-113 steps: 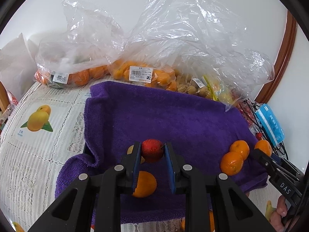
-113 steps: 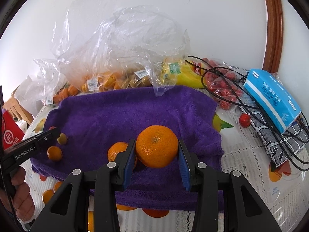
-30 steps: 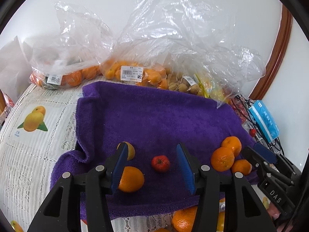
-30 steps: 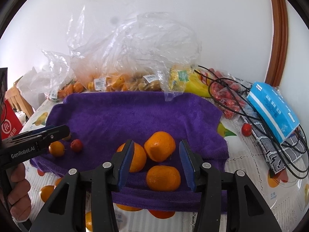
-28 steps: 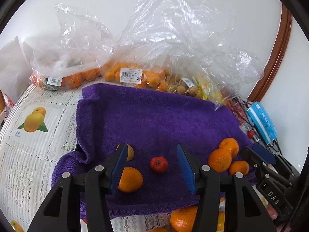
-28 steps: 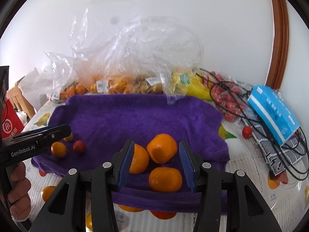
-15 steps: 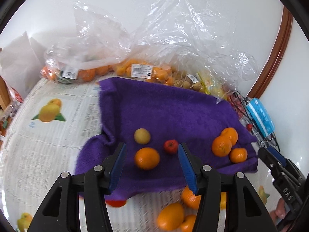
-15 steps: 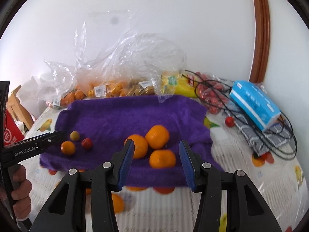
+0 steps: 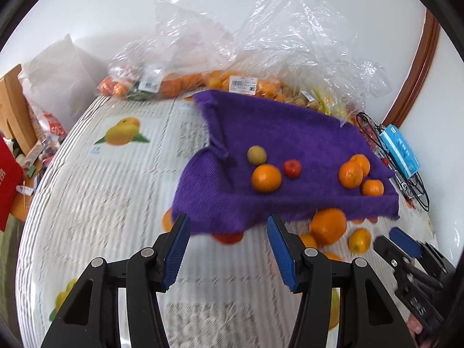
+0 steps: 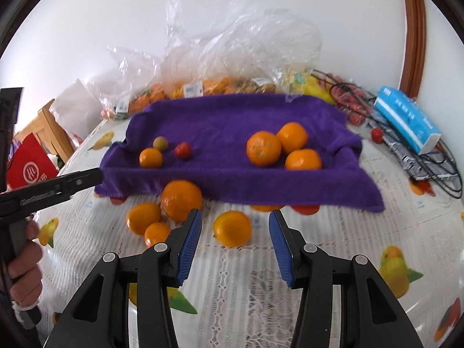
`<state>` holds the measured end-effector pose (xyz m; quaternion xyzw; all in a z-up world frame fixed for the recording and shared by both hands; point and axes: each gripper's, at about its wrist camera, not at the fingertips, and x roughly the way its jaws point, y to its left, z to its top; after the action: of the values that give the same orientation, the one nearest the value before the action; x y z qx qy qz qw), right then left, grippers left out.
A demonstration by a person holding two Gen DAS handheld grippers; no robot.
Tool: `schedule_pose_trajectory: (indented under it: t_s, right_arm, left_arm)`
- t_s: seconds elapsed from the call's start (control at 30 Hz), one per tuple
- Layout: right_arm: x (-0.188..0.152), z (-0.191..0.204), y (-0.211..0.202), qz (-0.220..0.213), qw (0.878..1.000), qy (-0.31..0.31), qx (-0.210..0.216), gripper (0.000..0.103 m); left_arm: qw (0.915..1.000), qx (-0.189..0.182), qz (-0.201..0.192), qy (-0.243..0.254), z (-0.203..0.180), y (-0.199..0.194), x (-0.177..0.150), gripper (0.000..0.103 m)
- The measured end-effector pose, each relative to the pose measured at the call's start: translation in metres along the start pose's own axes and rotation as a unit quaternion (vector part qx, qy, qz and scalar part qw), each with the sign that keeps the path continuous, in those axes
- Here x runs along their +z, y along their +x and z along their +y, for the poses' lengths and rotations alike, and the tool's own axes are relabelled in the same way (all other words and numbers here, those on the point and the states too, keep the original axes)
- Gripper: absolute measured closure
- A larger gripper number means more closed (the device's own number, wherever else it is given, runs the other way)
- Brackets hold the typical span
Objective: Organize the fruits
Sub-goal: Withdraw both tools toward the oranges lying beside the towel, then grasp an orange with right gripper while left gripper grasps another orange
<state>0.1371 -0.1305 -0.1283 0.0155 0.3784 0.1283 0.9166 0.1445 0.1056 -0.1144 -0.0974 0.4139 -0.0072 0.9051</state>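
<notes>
Two claws hang over the desk with nothing between their blue pads: the left claw [image 9: 227, 246] stands apart and empty above the lace-patterned cloth [image 9: 116, 203], and the right claw [image 10: 234, 239] is likewise apart, its pads framing but not touching a loose orange [image 10: 232, 228] that lies on the cloth just ahead of them. To the left of that orange sit three more loose oranges [image 10: 162, 214] in a tight cluster, the largest touching the near hem of the purple towel [image 10: 232, 116]. The towel's long axis runs left to right across the right wrist view, and its near edge drapes down toward the claws. On the towel's left part lie a small orange [image 10: 150, 158], a yellow-green fruit [image 10: 160, 143] just behind it and a small red fruit [image 10: 183, 149] beside them. On its right part three mandarins [image 10: 284, 146] touch one another in a clump. A hand [image 10: 24, 272] holds the left claw's handle at the left edge. Behind the towel, against the white wall, clear plastic bags [image 10: 232, 58] hold more oranges and other fruit. To the right lie black cables [image 10: 420, 156] and a blue packet [image 10: 406, 119].
</notes>
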Motion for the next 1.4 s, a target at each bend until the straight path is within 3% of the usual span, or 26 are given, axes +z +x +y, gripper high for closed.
schedule_pose_trajectory:
  t_s: [0.2, 0.37, 0.4, 0.43, 0.5, 0.83, 1.03, 1.17, 1.3, 1.4]
  right_arm:
    - [-0.005, 0.005, 0.022, 0.021, 1.0, 0.0, 0.0, 0.055]
    - [-0.005, 0.009, 0.037, 0.03, 0.999, -0.01, -0.009, 0.055]
    - [-0.005, 0.01, 0.039, 0.03, 0.999, -0.013, -0.017, 0.057]
    - [-0.005, 0.011, 0.041, 0.032, 0.999, -0.016, -0.024, 0.066]
    - [-0.007, 0.01, 0.044, 0.04, 0.999, -0.018, -0.026, 0.067]
    - [-0.016, -0.022, 0.012, 0.018, 0.999, 0.006, -0.038, 0.067]
    - [-0.022, -0.045, -0.004, 0.008, 0.999, 0.019, -0.044, 0.067]
    - [-0.026, -0.052, -0.006, 0.007, 0.999, 0.022, -0.043, 0.067]
    - [-0.027, -0.053, -0.001, 0.009, 0.999, 0.021, -0.036, 0.067]
    - [-0.028, -0.052, 0.004, 0.01, 0.999, 0.016, -0.031, 0.067]
  left_arm:
    - [0.9998, 0.007, -0.016, 0.003, 0.013, -0.013, -0.016, 0.046]
    - [0.9996, -0.021, -0.015, 0.011, 0.017, -0.012, -0.024, 0.046]
    - [0.9995, -0.026, -0.012, 0.013, 0.015, -0.01, -0.025, 0.046]
    - [0.9994, -0.029, -0.01, 0.016, 0.014, -0.01, -0.026, 0.046]
    - [0.999, -0.037, -0.006, 0.023, 0.009, -0.007, -0.028, 0.046]
    - [0.995, -0.089, 0.005, 0.045, -0.028, 0.005, -0.031, 0.046]
    - [0.9954, -0.074, 0.021, 0.058, -0.047, 0.025, -0.027, 0.046]
    - [0.995, -0.081, 0.032, 0.048, -0.047, 0.036, -0.024, 0.049]
    - [0.9929, -0.098, 0.038, 0.055, -0.051, 0.036, -0.026, 0.063]
    - [0.9933, -0.087, 0.031, 0.069, -0.055, 0.037, -0.026, 0.063]
